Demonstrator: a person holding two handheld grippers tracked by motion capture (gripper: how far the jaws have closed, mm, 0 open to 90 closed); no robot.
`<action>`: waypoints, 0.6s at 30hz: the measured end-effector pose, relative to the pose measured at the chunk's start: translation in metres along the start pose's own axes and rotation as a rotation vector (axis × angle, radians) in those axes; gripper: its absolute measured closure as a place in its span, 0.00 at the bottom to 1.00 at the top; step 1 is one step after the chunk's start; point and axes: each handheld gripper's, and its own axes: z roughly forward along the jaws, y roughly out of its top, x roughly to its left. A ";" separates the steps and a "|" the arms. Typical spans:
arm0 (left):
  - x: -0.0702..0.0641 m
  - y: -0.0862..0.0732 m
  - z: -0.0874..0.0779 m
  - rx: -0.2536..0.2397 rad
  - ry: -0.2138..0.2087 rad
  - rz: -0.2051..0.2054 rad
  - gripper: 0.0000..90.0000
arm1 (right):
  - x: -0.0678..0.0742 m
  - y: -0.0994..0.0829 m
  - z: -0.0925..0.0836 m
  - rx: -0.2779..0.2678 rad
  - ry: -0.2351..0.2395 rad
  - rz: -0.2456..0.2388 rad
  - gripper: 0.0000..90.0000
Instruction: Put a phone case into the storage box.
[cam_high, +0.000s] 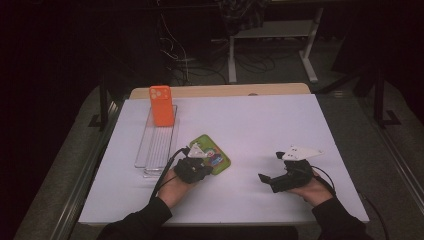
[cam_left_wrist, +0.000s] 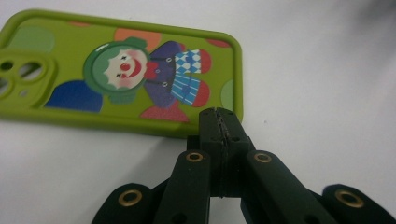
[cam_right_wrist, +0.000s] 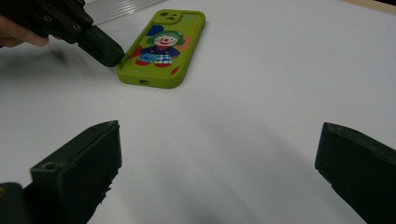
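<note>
- A white table top (cam_high: 260, 125) is seen, with a wooden strip (cam_high: 220, 90) along its far edge.
- A green phone case (cam_high: 216, 154) printed with a clown is laid flat on it, left of centre.
- A clear ribbed tray (cam_high: 157, 145) is placed near the left edge.
- An orange phone case (cam_high: 161, 105) is stood upright at the tray's far end.

A phone case (cam_high: 212, 154) lies flat on the tabletop (cam_high: 260, 125), left of the middle. The left tool (cam_left_wrist: 219, 126) sits at the case's near corner, its jaws pressed together, tip at the case's edge. The right tool (cam_high: 270, 181) rests well apart to the right, jaws spread wide over bare tabletop. Behind and left of the case lies a ridged tray (cam_high: 157, 145), with a second phone case (cam_high: 161, 105) standing upright at its far end.
</note>
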 end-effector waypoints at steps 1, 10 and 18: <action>0.000 0.000 0.001 -0.010 -0.005 -0.006 1.00 | 0.000 0.000 0.000 0.000 0.000 -0.001 0.00; 0.000 -0.003 -0.012 -0.041 -0.080 0.009 0.91 | 0.000 0.000 0.000 0.001 0.001 0.001 0.00; 0.003 -0.012 -0.030 -0.068 -0.133 0.025 0.60 | -0.001 0.001 0.002 0.004 -0.003 0.014 0.00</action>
